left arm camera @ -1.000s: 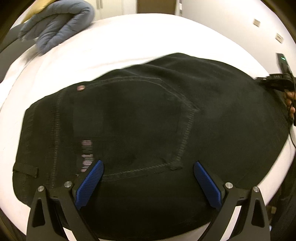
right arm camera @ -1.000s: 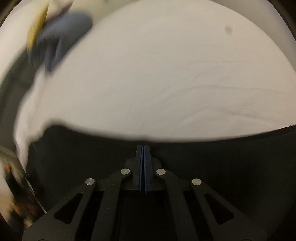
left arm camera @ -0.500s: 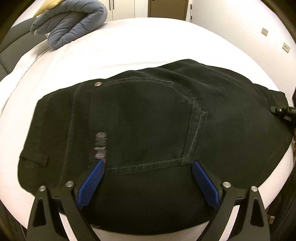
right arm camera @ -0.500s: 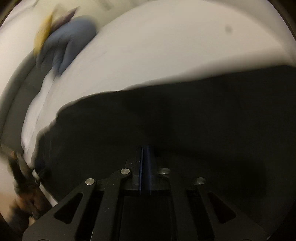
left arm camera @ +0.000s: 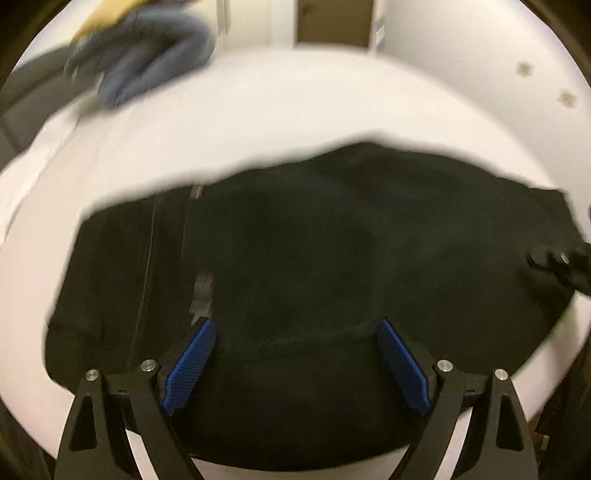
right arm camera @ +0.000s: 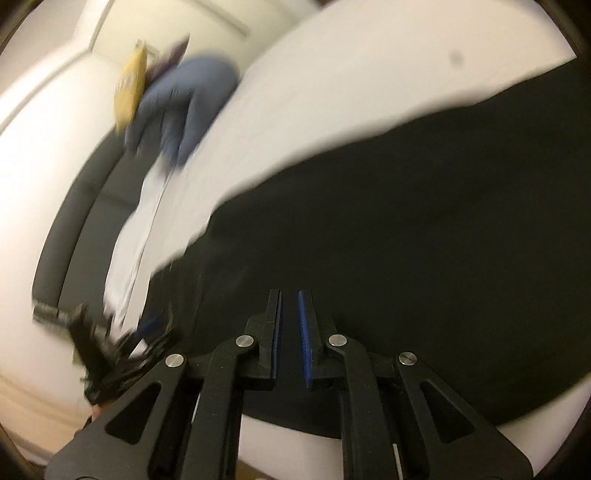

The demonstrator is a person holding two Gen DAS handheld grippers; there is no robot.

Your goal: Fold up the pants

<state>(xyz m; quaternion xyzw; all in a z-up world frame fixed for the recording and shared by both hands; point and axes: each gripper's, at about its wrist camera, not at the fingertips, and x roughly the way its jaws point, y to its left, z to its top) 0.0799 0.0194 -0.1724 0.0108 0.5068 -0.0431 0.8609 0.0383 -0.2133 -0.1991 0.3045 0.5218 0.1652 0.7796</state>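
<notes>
While pants (left arm camera: 332,258) lie folded | right claw (right arm camera: 290,299) opening, empty

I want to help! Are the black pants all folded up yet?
Nearly. The black pants already lie as a folded bundle on the white bed. The right gripper is opening its jaws just over the cloth, with nothing visibly between them; the left gripper hovers open. Maybe one more fold or some smoothing remains.

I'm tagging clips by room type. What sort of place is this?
Probably a bedroom: the black pants lie on a white sheet like a bed's, a folded blue-grey quilted item at its far end, a door and plain walls beyond.
</notes>
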